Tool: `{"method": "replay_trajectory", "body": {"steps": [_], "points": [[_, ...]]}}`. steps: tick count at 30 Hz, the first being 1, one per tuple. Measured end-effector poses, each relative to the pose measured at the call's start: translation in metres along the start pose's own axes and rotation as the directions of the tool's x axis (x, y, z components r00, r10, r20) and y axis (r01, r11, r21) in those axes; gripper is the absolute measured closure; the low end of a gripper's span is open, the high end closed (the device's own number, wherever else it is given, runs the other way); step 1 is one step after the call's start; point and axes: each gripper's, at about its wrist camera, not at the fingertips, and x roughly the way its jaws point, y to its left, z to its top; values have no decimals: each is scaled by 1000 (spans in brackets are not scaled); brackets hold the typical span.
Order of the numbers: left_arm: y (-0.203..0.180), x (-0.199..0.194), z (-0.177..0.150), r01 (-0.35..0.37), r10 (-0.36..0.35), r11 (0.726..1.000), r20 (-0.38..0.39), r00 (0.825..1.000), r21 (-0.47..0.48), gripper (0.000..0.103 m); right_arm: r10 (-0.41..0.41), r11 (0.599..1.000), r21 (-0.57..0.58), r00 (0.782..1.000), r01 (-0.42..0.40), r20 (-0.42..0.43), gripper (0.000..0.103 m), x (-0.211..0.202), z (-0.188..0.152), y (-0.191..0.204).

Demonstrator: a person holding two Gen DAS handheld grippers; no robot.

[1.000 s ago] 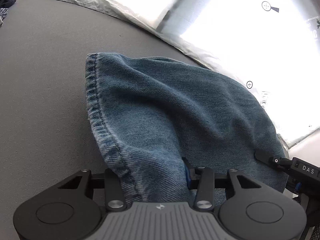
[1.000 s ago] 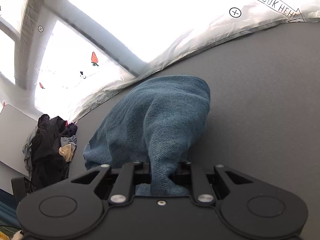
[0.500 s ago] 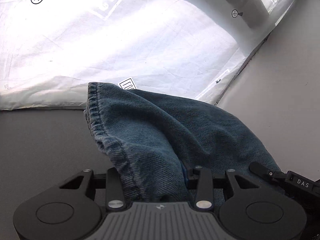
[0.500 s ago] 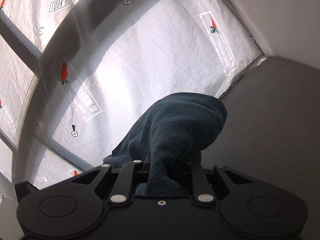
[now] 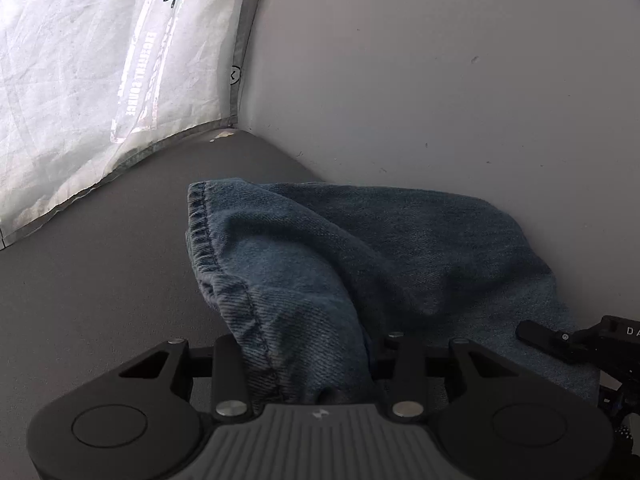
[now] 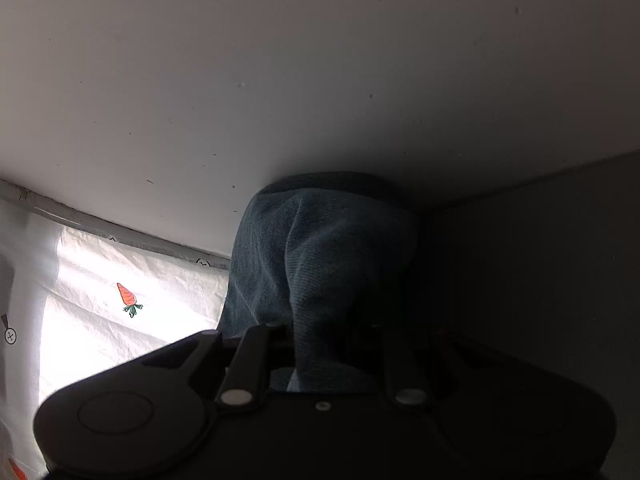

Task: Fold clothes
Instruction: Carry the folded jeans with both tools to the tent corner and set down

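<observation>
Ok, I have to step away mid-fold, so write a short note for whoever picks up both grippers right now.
Left gripper: clamped on a bunched hem of the denim garment, stitched edge showing on its left.
Right gripper: clamped on another bunch of the same denim.
Where: the garment hangs between both grippers, above the grey table, near the corner where the white wall meets the printed white sheet.
Done: denim gripped at two points and lifted.
Left: lay it flat on the table, then fold. No finished fold is visible yet.

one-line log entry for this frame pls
left gripper: shut on denim garment | right gripper: shut on denim garment | garment: bunched between both
</observation>
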Motion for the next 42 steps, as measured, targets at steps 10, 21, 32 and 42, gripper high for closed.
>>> {"method": "replay_trajectory", "body": {"steps": [10,21,32,42], "points": [[6,-18,55,-27,3,987,150,989,156,66,39,983,182,999,-35,-17,85,19,-26,11],[44,24,42,-149,142,985,83,986,91,65,40,817,576,995,19,-89,85,67,-39,-34],[78,28,37,-246,246,968,13,969,50,33,4,798,594,986,99,-169,77,60,-31,-40],[106,0,36,-336,337,938,-4,941,-82,26,-95,974,198,993,107,-66,70,27,-9,46]]}}
